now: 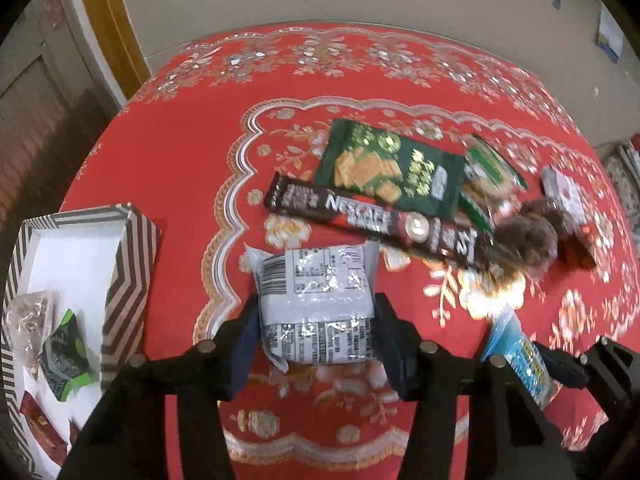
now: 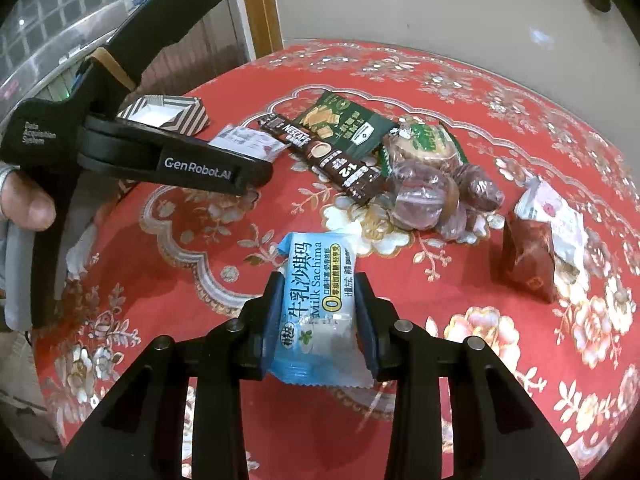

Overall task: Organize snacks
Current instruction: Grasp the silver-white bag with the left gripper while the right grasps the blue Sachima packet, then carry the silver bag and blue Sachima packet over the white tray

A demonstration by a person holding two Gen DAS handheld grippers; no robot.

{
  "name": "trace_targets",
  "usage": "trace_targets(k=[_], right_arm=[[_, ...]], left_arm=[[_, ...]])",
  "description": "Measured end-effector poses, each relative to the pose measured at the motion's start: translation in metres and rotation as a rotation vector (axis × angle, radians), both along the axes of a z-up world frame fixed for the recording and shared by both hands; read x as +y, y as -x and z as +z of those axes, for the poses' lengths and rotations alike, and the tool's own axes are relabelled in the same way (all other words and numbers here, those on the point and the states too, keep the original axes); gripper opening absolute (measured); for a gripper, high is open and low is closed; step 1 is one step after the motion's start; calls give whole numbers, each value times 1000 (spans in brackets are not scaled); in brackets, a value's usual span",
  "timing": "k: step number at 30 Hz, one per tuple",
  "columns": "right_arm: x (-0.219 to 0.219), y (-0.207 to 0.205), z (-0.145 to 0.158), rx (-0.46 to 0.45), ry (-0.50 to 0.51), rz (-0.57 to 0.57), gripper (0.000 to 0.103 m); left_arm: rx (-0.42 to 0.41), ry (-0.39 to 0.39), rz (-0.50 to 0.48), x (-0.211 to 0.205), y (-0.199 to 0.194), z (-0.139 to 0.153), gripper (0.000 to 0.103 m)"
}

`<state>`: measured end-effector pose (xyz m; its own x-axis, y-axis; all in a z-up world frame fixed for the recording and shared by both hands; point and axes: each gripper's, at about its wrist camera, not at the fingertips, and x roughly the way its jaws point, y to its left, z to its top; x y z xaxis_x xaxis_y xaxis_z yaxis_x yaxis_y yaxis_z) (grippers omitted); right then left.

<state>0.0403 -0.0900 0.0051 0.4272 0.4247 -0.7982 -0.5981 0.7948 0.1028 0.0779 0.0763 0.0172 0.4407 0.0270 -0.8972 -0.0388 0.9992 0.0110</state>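
The left gripper (image 1: 316, 322) clamped a light, crinkly white foil packet (image 1: 316, 304); the right gripper (image 2: 318, 320) pinched a soft, slippery blue sachima wrapper (image 2: 314, 312) mid-body.

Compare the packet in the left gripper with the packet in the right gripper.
The left gripper clamps a silver-white packet, wide, with its barcode and small print facing the camera. The right gripper clamps a blue Milk Sachima packet, narrower, with its branded front facing the camera. Both are sealed, single-serve wrappers gripped across their sides above the red tablecloth.
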Motion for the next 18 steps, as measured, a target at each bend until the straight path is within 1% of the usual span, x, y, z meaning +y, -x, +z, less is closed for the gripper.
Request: trace_targets(k=[4,6,13,18], right_arm=[[-5,10,-1,12,-44,-17,33],[-6,16,0,13,-50,-26,33],[-4,40,8,-21,-75,-47,33],[-5,56,10,-43,-89,-78,33]], left_arm=[[0,-13,-23,-2,16,1,56],[-4,-3,-30,-2,24,4,56],[-71,14,-56,-7,66,19,56],[-122,17,-52,-10,92,21,56]])
